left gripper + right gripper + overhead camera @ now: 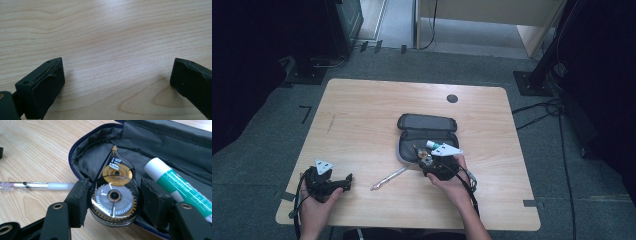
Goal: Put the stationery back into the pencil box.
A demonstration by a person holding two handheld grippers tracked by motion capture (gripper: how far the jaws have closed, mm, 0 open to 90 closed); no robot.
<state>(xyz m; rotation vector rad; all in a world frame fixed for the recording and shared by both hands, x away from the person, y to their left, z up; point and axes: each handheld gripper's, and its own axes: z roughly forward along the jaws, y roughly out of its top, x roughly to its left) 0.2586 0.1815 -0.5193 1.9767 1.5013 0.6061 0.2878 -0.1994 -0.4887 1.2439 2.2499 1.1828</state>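
The work in hand appears to be the packing of stationery into an open pencil case, and it is judged to be partly done.

Near the counter's [362, 105] front left corner, the left gripper [343, 183] is held low over bare wood. Its jaws are seen standing wide apart in the left gripper view, with nothing between them.

Right of it, toward the middle of the front edge, a pen [388, 178] is seen lying flat on the counter, outside the case; in the right gripper view the pen [37, 186] is found just beside the case's zip edge. This item is judged to be left for packing.

At the counter's centre the case [427, 122] is laid open, its lid folded back toward the far edge. A glue stick [180, 187] is already lodged inside the case [85, 157], which counts as done.

The right gripper [113, 195] is held at the case's near rim. Its jaws are closed about halfway onto a correction tape [113, 197], whose clear round body is pressed between the two pads, with its tip pointed into the case. The tape is held over the zip edge, partly above the lining, and is not yet set down.

What is left, then, is judged to be the release of the tape inside, the packing of the pen and possibly the closing of the zip.
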